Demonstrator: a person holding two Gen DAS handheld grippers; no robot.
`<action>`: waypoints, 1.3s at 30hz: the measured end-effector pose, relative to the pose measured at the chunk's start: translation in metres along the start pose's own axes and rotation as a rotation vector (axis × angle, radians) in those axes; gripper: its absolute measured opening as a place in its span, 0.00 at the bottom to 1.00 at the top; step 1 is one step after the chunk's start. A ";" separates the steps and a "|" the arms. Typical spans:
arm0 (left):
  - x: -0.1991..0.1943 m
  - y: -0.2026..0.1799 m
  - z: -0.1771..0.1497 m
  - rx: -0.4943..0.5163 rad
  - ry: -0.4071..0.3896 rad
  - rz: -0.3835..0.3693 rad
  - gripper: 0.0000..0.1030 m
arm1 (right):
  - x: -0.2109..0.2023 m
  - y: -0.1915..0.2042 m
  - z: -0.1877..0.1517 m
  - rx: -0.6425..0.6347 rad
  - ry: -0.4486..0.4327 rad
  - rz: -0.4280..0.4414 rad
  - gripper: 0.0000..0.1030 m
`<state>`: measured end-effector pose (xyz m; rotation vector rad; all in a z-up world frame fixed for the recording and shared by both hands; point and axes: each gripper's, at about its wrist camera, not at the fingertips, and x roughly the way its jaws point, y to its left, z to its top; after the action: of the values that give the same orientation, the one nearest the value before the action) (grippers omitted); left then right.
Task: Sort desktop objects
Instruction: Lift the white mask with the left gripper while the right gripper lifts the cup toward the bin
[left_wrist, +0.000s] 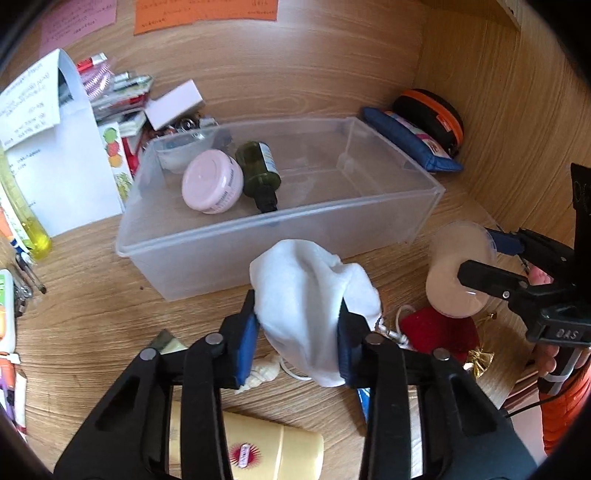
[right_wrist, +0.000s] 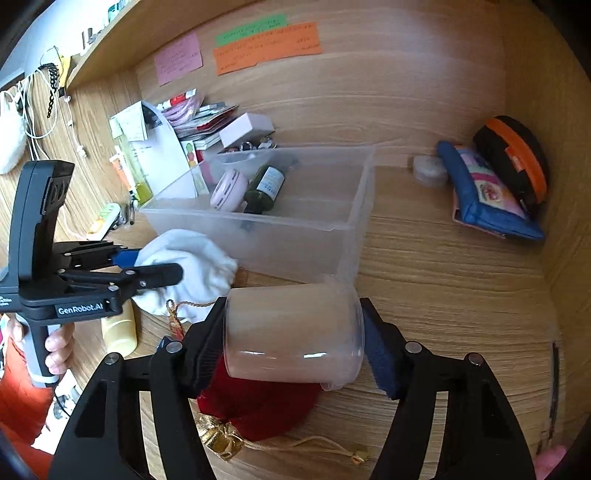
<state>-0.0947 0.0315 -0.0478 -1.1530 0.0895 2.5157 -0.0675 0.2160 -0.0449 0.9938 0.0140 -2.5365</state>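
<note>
- A translucent plastic bin (left_wrist: 280, 221) sits on the wood-grain bench (left_wrist: 92, 314), holding a round pink jar (left_wrist: 211, 181), a dark green bottle (left_wrist: 258, 173) lying on its side and a small clear tub (left_wrist: 181, 157).
- The left tool (left_wrist: 299, 332) is clenched on a soft, crumpled white cloth (left_wrist: 306, 291) just in front of the bin.
- The right tool (right_wrist: 293, 336) grips a smooth, peach-toned cylindrical jar (right_wrist: 291, 332) above a red velvet pouch (right_wrist: 258, 410).
</note>
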 end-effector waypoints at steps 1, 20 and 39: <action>-0.004 0.003 0.001 -0.004 -0.009 0.001 0.30 | -0.001 -0.001 0.000 0.004 -0.005 -0.005 0.62; -0.051 0.027 0.010 -0.053 -0.103 0.011 0.23 | -0.032 0.000 0.026 -0.035 -0.080 -0.022 0.62; -0.112 0.040 0.030 -0.064 -0.224 0.021 0.23 | -0.052 0.008 0.054 -0.080 -0.119 -0.030 0.62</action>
<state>-0.0636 -0.0337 0.0509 -0.8903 -0.0385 2.6648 -0.0654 0.2195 0.0303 0.8169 0.0963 -2.5967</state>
